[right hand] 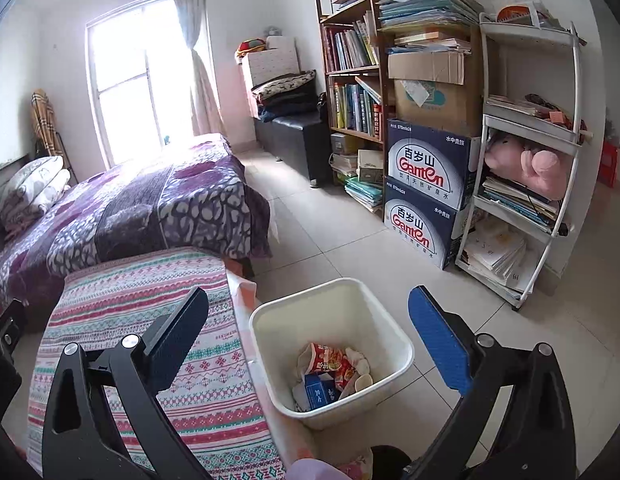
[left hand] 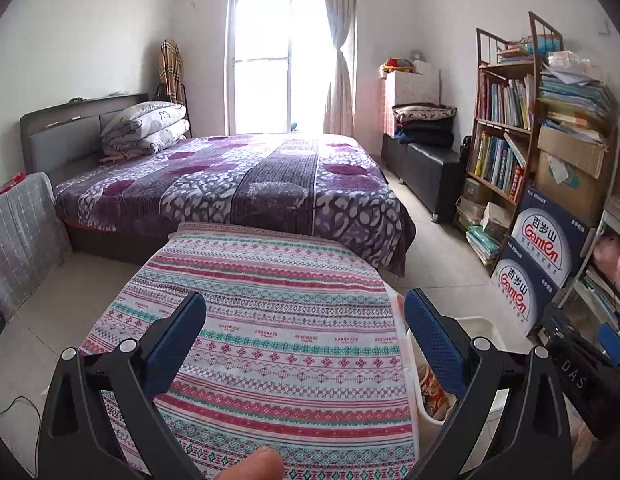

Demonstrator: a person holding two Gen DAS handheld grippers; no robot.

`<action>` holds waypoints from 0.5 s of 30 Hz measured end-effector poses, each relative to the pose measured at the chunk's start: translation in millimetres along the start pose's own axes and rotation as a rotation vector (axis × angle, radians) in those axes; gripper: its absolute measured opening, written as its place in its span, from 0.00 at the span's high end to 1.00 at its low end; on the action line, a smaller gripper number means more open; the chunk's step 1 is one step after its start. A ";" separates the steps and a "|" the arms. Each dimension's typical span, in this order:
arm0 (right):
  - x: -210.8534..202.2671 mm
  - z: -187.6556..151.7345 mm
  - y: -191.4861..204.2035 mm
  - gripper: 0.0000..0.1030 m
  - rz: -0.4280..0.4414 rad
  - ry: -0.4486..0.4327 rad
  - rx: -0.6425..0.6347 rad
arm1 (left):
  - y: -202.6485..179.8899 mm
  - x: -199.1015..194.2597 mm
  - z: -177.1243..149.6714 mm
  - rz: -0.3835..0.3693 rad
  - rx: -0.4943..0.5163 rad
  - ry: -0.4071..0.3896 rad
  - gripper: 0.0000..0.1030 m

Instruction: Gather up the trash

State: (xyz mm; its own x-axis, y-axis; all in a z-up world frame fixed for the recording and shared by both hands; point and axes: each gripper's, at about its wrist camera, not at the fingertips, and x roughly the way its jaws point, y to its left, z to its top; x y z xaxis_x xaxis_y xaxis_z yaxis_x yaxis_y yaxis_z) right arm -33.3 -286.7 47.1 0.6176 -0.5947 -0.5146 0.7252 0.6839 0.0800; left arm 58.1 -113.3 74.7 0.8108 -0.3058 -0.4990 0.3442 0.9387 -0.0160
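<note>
A white waste bin (right hand: 390, 330) stands on the tiled floor beside a table with a striped patterned cloth (right hand: 129, 300). Inside it lie a red snack wrapper (right hand: 330, 360), a blue carton (right hand: 320, 390) and crumpled white tissue (right hand: 360, 360). My right gripper (right hand: 312, 340) hangs open above the bin, nothing between its fingers. My left gripper (left hand: 305, 340) is open over the patterned cloth (left hand: 269, 320), empty too. The bin's rim (left hand: 480, 328) shows at the table's right side in the left wrist view, with the right gripper (left hand: 590, 352) beyond it.
A bed with a purple cover (left hand: 237, 184) lies behind the table. Two stacked blue Ganten boxes (right hand: 426, 192), a wooden bookshelf (right hand: 354, 80) and a white rack (right hand: 530, 160) line the right wall. A black bench (right hand: 297, 140) stands near the window. A fingertip (left hand: 253, 464) shows at the bottom edge.
</note>
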 end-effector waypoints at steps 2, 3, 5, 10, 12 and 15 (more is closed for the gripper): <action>3.5 -4.4 3.9 0.07 0.010 0.014 -0.018 | 4.3 3.5 -7.9 -0.001 -0.009 0.034 0.06; 2.8 -7.2 6.2 0.07 0.012 0.008 -0.020 | 5.5 5.3 -12.3 0.005 -0.011 0.046 0.06; 3.1 -12.2 8.6 0.07 0.021 -0.010 -0.032 | 5.5 11.2 -19.1 0.012 -0.005 0.068 0.06; 12.6 -19.2 10.1 0.07 0.048 0.032 -0.036 | 1.1 21.2 -30.3 0.015 0.017 0.122 0.06; 15.1 -19.6 10.1 0.07 0.051 0.044 -0.035 | -0.5 22.8 -32.8 0.015 0.022 0.131 0.06; 18.1 -20.8 10.2 0.07 0.054 0.060 -0.036 | -2.2 25.2 -34.7 0.011 0.025 0.145 0.06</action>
State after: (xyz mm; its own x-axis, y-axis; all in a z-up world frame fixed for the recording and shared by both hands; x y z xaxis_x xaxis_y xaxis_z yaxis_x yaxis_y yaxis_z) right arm -21.1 -281.7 20.8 0.6358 -0.5309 -0.5603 0.6792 0.7297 0.0793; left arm 61.3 -117.5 32.1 0.7386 -0.2677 -0.6187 0.3490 0.9370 0.0112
